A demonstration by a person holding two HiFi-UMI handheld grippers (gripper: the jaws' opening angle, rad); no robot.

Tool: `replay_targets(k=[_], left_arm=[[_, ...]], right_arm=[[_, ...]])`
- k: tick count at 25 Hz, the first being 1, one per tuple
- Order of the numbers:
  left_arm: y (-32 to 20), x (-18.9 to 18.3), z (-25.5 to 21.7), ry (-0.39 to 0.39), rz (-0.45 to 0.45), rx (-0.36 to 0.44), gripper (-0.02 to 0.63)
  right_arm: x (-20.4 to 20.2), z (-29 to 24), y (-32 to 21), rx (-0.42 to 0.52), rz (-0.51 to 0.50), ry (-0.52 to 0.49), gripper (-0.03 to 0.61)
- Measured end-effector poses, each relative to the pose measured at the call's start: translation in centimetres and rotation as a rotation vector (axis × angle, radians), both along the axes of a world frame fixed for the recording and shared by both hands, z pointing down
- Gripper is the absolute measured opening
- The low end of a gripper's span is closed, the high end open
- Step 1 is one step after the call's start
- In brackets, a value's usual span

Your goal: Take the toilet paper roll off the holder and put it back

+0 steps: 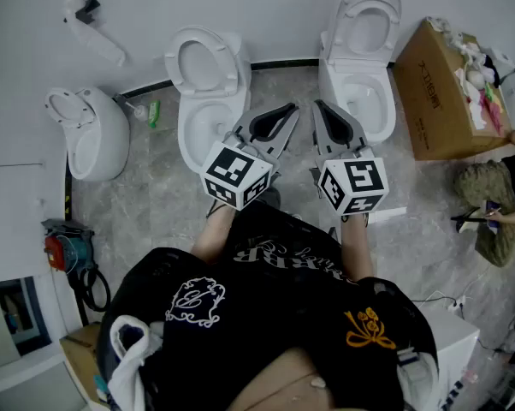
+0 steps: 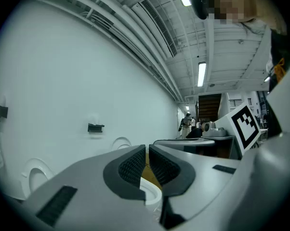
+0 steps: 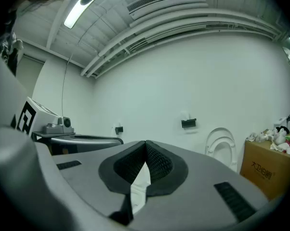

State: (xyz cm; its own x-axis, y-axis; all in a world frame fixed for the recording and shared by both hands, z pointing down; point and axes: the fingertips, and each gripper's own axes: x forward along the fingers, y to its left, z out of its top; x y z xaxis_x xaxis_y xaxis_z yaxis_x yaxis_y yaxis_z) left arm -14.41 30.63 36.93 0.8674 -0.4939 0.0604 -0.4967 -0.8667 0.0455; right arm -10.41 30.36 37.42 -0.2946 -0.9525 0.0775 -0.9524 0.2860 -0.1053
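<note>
I see no toilet paper roll plainly. A black wall bracket (image 1: 87, 8) with a long white piece (image 1: 103, 44) hangs high on the white wall at the far left; I cannot tell if that is the holder. Small black brackets also show on the wall in the left gripper view (image 2: 95, 127) and the right gripper view (image 3: 188, 123). My left gripper (image 1: 291, 108) and right gripper (image 1: 316, 105) are held side by side in front of my chest, pointing at the wall. Both are shut with nothing between the pads (image 2: 135, 163), and far from the brackets.
Three white toilets stand against the wall: one far left (image 1: 91, 131), one straight ahead (image 1: 208, 84), one to the right (image 1: 360, 50). An open cardboard box (image 1: 441, 92) of clutter stands right of them. A red tool (image 1: 61, 247) lies at the left; a person's arm (image 1: 507, 217) reaches in at the right.
</note>
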Motion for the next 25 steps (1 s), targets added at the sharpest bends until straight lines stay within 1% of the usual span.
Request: replay_targets(k=[8, 13, 15, 18, 25], left_arm=[[0.1, -1.2, 0.7, -0.020, -0.016, -0.016, 0.025], [0.1, -2.1, 0.8, -0.024, -0.053, -0.002, 0.026], [0.1, -2.4, 0.8, -0.026, -0.062, 0.000, 0.026], [0.2, -2.4, 0.8, -0.024, -0.066, 0.001, 0.026], [0.7, -1.9, 0.8, -0.024, -0.072, 0.004, 0.026]], right_arm=[[-1.1, 0.5, 0.0, -0.004, -0.014, -0.005, 0.012], [-1.7, 0.6, 0.0, -0.002, -0.018, -0.055, 0.012], [-1.8, 0.7, 0.1, -0.004, -0.016, -0.052, 0.012], [-1.7, 0.9, 0.2, -0.009, -0.010, -0.039, 0.012], [-0.9, 1.2, 0.7, -0.021, -0.012, -0.044, 0.012]])
